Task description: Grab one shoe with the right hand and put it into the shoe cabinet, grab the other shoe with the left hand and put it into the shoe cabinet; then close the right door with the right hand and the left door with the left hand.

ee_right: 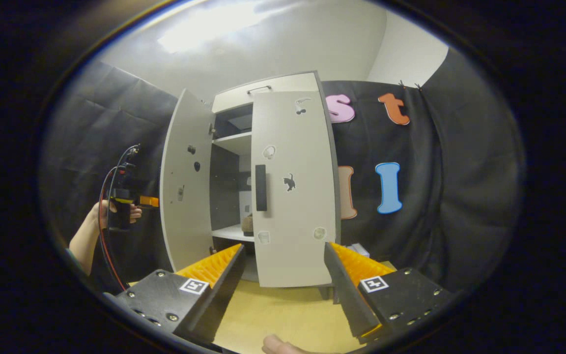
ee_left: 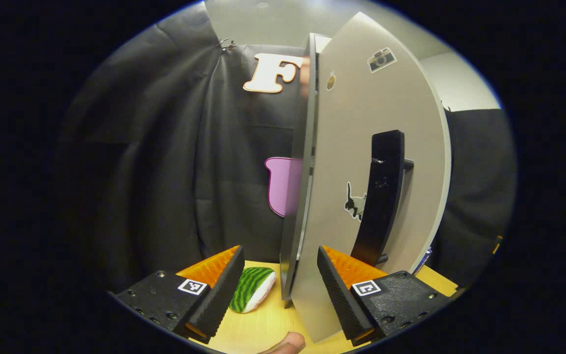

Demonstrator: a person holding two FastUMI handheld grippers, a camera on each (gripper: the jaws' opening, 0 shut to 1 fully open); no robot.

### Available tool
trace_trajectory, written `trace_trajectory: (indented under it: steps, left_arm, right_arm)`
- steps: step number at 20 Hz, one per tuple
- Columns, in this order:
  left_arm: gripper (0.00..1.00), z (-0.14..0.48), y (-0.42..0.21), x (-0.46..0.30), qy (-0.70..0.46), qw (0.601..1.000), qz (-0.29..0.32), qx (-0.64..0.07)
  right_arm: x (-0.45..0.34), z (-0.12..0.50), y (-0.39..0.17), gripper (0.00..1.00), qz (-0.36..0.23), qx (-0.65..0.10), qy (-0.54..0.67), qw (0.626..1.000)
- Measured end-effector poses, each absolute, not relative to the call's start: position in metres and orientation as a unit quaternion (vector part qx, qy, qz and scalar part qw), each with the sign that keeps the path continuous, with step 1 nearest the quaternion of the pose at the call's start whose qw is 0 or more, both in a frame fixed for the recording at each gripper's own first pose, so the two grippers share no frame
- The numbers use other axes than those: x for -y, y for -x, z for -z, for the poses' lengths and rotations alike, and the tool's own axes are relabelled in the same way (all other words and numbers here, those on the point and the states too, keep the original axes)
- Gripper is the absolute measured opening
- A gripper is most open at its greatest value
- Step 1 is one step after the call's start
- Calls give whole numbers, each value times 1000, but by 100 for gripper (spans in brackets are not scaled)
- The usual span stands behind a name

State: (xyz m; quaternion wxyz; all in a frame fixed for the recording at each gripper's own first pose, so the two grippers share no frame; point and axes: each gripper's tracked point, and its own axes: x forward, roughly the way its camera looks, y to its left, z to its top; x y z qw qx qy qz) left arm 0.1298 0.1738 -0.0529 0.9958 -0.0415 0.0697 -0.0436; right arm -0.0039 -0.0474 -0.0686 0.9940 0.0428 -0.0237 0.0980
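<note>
Black cloth walls surround a wooden table (ee_right: 283,314) holding a grey shoe cabinet (ee_right: 263,182) at frame centre. Its right door (ee_right: 295,196) sits nearly closed; its left door (ee_right: 184,187) stands open. One shoe (ee_right: 247,223) rests on the lower shelf. Left gripper (ee_left: 278,290), jaws wide, straddles the left door's edge. Right gripper (ee_right: 283,285) is wide, holding nothing. A green striped toy (ee_left: 252,290) lies at lower centre of the left gripper view.

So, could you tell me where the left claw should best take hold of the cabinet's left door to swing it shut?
Best by its black vertical handle, which stands off the left door on posts. The left claw already faces the door's outer side, jaws open, so come straight in from that side and close across the bar's width.
</note>
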Motion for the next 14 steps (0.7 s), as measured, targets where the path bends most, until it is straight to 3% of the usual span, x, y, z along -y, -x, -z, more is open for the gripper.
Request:
trace_trajectory:
  steps: [11, 12, 13, 14]
  left_arm:
    - [92, 54, -137, -101, 28, 996, 51, -69]
    - [87, 53, -139, -95, 30, 996, 50, -64]
    - [92, 52, -141, -85, 28, 996, 54, -66]
    - [87, 53, -143, -73, 28, 995, 64, -66]
  right_arm:
    - [46, 79, 3, 94, -54, 19, -29, 998]
    - [42, 79, 0, 94, -50, 21, -30, 998]
    - [42, 77, 0, 94, -42, 24, -36, 998]
    - [42, 77, -2, 94, -31, 24, -43, 998]
